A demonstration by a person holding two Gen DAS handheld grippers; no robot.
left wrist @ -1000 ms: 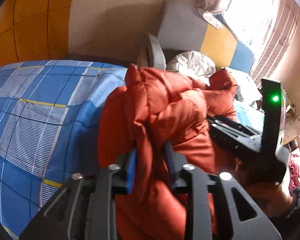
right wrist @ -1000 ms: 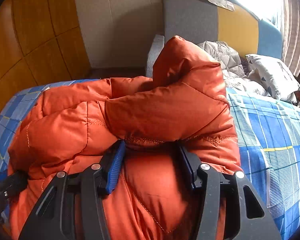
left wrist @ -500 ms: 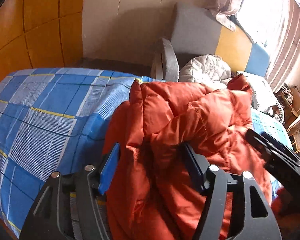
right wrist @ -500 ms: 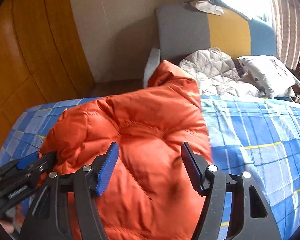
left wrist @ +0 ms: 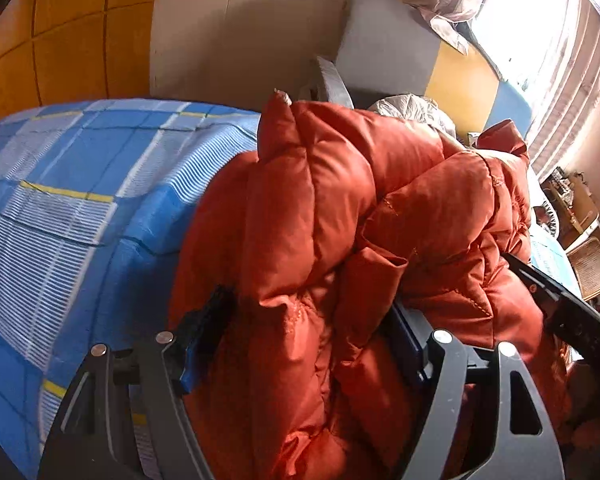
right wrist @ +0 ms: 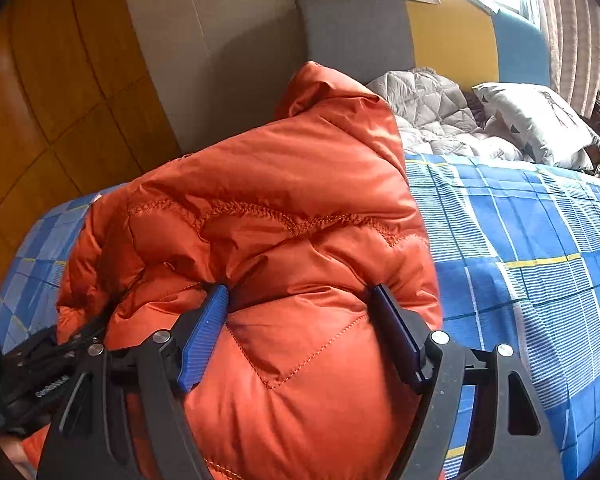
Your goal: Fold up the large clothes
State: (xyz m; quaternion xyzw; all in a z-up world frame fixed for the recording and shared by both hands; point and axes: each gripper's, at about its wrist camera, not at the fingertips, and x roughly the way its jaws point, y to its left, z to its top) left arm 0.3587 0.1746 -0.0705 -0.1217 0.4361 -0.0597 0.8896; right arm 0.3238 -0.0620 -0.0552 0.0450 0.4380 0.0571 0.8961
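Left wrist view: the bed [left wrist: 56,216], covered in a blue plaid sheet, carries the orange down jacket [left wrist: 324,208], which lies bunched along the sheet's right part with its quilted panels stacked in thick rolls. Behind the bed stand the grey, yellow and blue headboard [left wrist: 384,52] and the bright window [left wrist: 532,28].

Change over the last second: one second ago both tools were pinched narrow on jacket fabric, with the garment raised. Half a second ago both stood wide above the jacket after release. Now both are again pushed into the padding, jaws wide.

Left gripper [left wrist: 304,344]: jaws spread wide, a thick fold of the jacket bulging between them. The blue pad [left wrist: 192,364] on one side is partly buried in fabric. Whether the pads press the fold cannot be told.

Right gripper [right wrist: 304,336]: jaws equally wide, straddling a puffed panel of the orange down jacket [right wrist: 284,208] near the stitched seam [right wrist: 268,212]. The fabric fills the gap but does not look compressed.

Judgement: one fold has been laid down and released; the tools are being reseated for a new grasp. The jacket is still a loose heap, so the task appears at mid stage. The padding is springy and slick, so a shallow bite could slip out.

Smaller items: a grey quilted garment [right wrist: 432,104] and a white pillow [right wrist: 536,124] lie near the headboard, well apart from the work.
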